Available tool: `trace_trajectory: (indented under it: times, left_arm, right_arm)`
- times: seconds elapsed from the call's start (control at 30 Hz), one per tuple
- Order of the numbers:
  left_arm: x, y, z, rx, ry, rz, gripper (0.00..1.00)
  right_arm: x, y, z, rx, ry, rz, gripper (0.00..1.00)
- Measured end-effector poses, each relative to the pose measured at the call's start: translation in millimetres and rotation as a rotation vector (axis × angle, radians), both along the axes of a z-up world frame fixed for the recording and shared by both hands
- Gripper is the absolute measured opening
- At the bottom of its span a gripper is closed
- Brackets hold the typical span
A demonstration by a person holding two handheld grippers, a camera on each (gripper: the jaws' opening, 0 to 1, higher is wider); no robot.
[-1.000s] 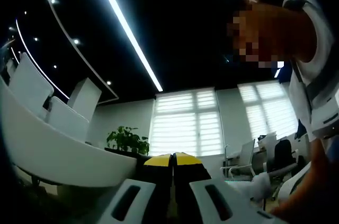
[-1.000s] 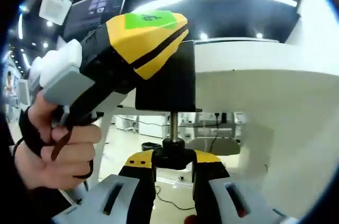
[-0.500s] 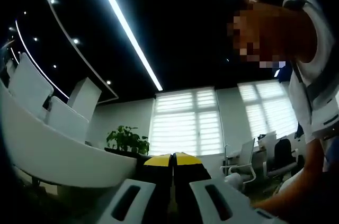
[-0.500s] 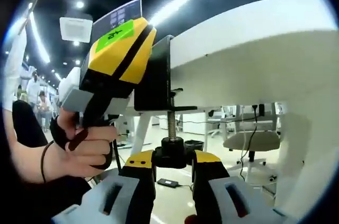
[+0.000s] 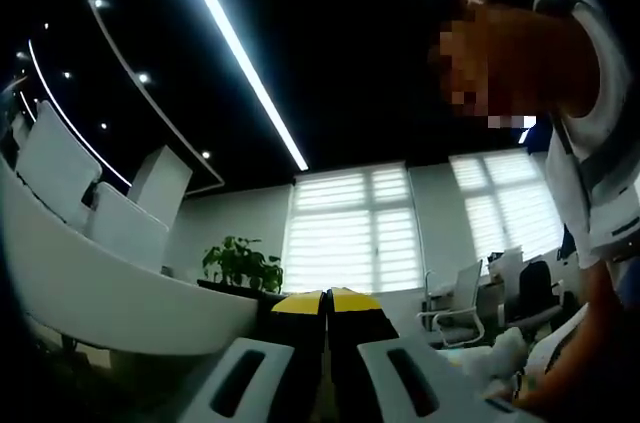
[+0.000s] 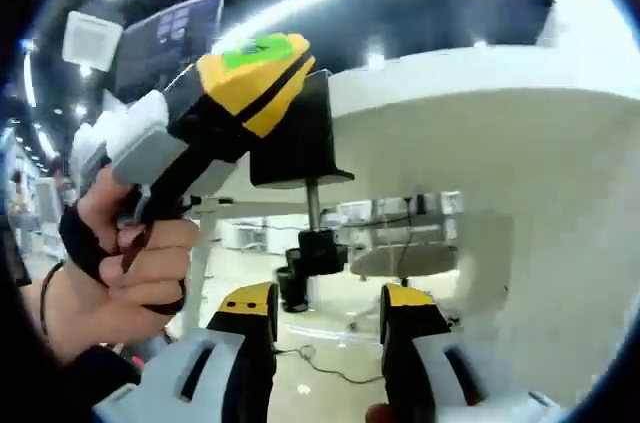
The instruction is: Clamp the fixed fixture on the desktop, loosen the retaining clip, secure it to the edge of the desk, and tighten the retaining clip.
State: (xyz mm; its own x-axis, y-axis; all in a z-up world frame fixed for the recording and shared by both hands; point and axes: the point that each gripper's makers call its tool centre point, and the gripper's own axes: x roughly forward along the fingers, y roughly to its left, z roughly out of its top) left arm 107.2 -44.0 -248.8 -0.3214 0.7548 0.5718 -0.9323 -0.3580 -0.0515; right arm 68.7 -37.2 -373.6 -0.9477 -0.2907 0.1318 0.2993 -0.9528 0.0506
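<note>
My left gripper view looks up from low down, past the white desk (image 5: 120,293) toward far windows (image 5: 350,228) and the dark ceiling. My right gripper view sits close under the same desk's (image 6: 480,123) edge — facing the clamp (image 6: 300,143) — also angled upward.

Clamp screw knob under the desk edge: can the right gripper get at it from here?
Probably yes. The right gripper is open just below the knob, with nothing between them. The left gripper holds the clamp body higher up, clear of that path.
</note>
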Motion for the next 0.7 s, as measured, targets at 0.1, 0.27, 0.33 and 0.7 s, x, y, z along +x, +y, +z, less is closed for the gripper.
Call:
trace_trajectory:
  times: [0.1,0.27,0.33,0.7]
  left_arm:
    - [0.1,0.1,-0.2,-0.003,0.002,0.002,0.02]
    - [0.1,-2.0,0.5,0.003,-0.001,0.004,0.02]
    - [0.1,-2.2,0.6,0.002,0.0,0.004,0.02]
    - [0.5,-2.1,0.4,0.002,-0.001,-0.007,0.02]
  right_arm:
    - [9.5,-10.7,-5.1,0.051,-0.047,-0.051,0.43]
    - [4.5,-33.4,-0.8,0.125,-0.022,-0.063,0.44]
    - [-2.8,-34.4,5.2,0.133,-0.004,-0.084,0.44]
    - [-29.3,-32.6,16.4,0.169,0.051,-0.129,0.35]
